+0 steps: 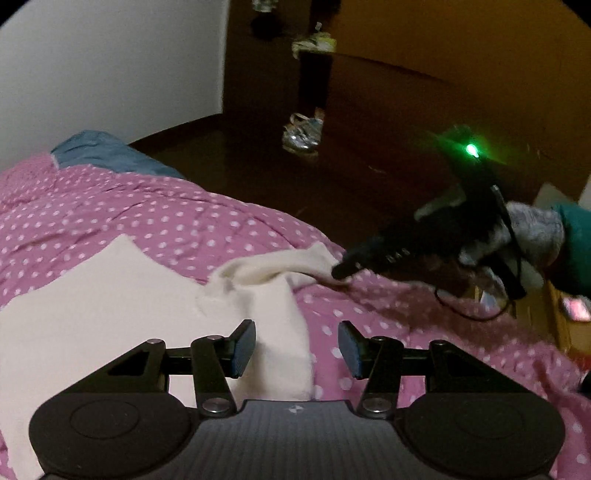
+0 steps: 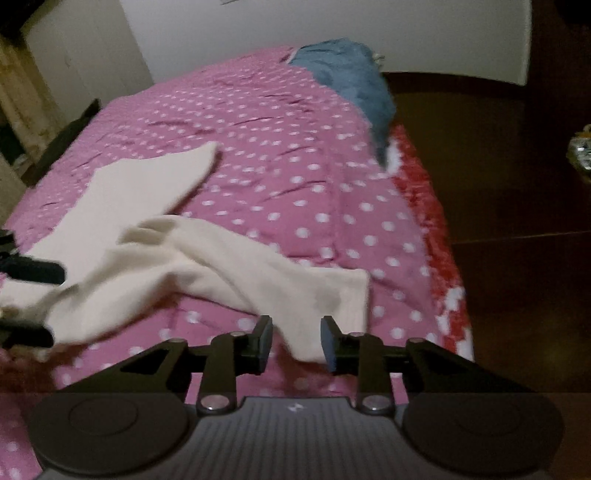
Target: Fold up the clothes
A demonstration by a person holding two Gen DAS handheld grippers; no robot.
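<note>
A cream long-sleeved garment (image 1: 110, 306) lies on the pink polka-dot bedspread (image 1: 147, 214). My left gripper (image 1: 297, 349) is open above the garment's edge, the cloth between its fingers. In the right wrist view the garment (image 2: 155, 236) spreads across the bedspread (image 2: 295, 166), one sleeve (image 2: 325, 295) reaching toward me. My right gripper (image 2: 295, 343) is open with the sleeve's cuff between its fingers. In the left wrist view the right gripper (image 1: 341, 271) shows at the sleeve's far end. In the right wrist view the left gripper (image 2: 55, 306) sits at the left edge.
A blue cloth (image 2: 354, 81) lies at the bed's far corner, also in the left wrist view (image 1: 107, 151). Dark wooden floor (image 1: 332, 177) lies beyond the bed, with a pair of shoes (image 1: 303, 133). A white wall (image 2: 332, 29) stands behind the bed.
</note>
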